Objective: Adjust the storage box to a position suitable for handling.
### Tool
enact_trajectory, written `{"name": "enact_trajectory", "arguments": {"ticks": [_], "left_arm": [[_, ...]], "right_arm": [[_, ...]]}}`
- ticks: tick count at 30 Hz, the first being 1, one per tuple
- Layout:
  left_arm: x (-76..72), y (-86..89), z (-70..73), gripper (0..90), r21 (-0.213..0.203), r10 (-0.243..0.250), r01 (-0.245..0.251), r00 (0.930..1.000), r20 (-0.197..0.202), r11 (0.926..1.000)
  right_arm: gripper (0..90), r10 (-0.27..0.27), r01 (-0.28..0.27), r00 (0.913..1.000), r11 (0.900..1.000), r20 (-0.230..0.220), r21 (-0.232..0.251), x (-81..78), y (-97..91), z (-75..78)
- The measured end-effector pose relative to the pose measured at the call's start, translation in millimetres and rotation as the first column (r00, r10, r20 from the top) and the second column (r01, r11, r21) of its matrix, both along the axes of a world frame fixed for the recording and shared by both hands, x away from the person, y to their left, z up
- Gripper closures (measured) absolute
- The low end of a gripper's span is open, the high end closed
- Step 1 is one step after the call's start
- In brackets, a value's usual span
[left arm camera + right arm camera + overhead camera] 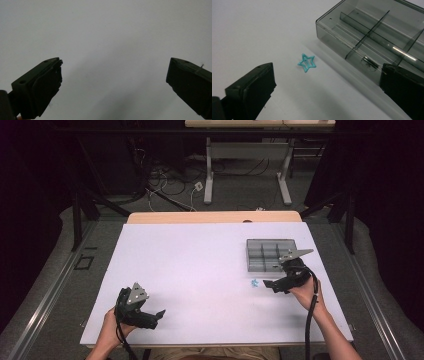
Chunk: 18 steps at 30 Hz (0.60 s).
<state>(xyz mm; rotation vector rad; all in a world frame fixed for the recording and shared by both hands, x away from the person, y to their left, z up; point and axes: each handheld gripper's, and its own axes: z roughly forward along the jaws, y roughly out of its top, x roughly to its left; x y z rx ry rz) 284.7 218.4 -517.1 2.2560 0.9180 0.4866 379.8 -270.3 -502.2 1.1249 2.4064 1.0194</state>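
- On the white table [200,270], near its right edge, a grey divided box [267,254] was seen, its compartments separated by thin walls.
- Just beside the box, on the bare table, a small teal star [306,63] was seen, lying apart from both jaws.
- The right gripper [327,82] was held near the star, jaws spread wide, nothing grasped.
- The left gripper [113,75] was held over bare table at the near left, jaws likewise released.

A white tabletop [200,270] stands on grey floor [60,270], with tangled cables [165,185] and another table's legs [247,170] beyond it.
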Motion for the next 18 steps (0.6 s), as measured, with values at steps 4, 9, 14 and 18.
{"name": "enact_trajectory", "arguments": {"ticks": [4,9,14,18], "left_arm": [[0.0,1.0,-0.7,0.0,-0.004,0.007,-0.007,0.9999,-0.008,1.0000],[0.5,5.3,-0.2,0.1,-0.004,0.021,-0.021,0.9998,-0.003,0.9998],[-0.5,6.2,-0.2,0.1,-0.010,0.027,-0.027,0.9996,0.003,0.9996],[-1.5,7.7,1.2,0.1,-0.003,0.029,-0.029,0.9996,-0.004,0.9996]], "right_arm": [[0.0,-0.027,0.027,0.9996,0.9996,-0.001,0.013,9.0,-4.3,3.2],[0.0,-0.043,0.043,0.9991,0.9991,0.003,0.002,22.5,-9.8,5.4],[1.9,-0.079,0.079,0.9969,0.9967,0.007,0.018,34.1,-20.7,9.8],[9.9,-0.122,0.122,0.9925,0.9923,0.005,0.022,42.1,-30.6,10.8]]}}
